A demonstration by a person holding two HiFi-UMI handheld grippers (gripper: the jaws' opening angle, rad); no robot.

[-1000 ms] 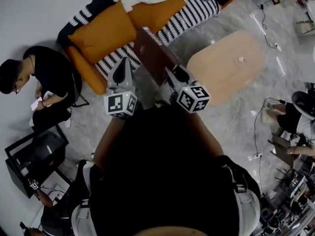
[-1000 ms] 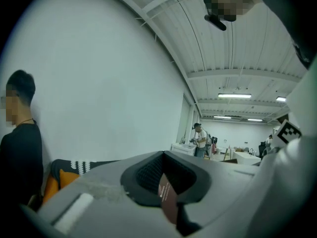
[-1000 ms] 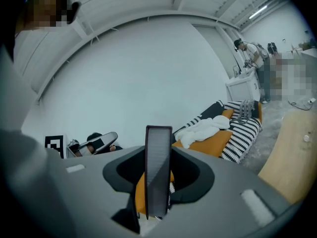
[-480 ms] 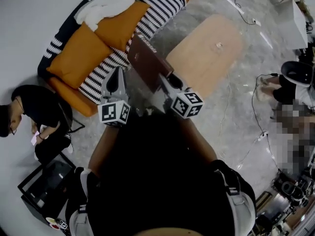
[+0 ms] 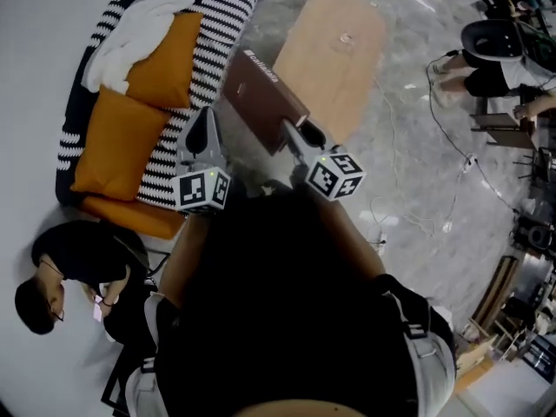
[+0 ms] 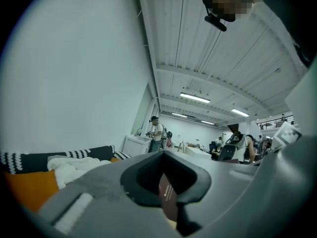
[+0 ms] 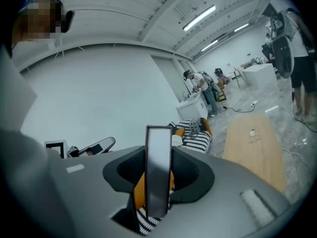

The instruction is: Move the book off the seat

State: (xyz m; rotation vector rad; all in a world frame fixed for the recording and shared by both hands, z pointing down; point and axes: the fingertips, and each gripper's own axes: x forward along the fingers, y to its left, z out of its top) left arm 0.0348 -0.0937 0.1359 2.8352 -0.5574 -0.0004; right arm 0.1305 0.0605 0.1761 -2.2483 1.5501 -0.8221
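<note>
A dark brown book [image 5: 261,94] with white print on its cover hangs in the air between the striped sofa seat [image 5: 204,68] and the wooden table [image 5: 334,68]. My right gripper [image 5: 294,129] is shut on the book's near corner. In the right gripper view the book [image 7: 158,167] stands edge-on between the two jaws of that gripper [image 7: 158,182]. My left gripper [image 5: 205,122] hovers to the left of the book, apart from it and over the sofa's front edge. Its jaws [image 6: 171,202] stand a little apart, holding nothing, and the book [image 6: 167,198] shows through the gap.
The sofa carries orange cushions [image 5: 109,142] and a white cloth [image 5: 130,29]. A small object [image 5: 346,37] lies on the table. One person sits on the floor [image 5: 74,276] at lower left. Another sits at upper right [image 5: 491,59]. Cables [image 5: 417,189] trail over the marble floor.
Both grippers and the book have swung away from the sofa towards the wooden table. The sofa has slid to the left of the head view. The right gripper's hold on the book is unchanged.
</note>
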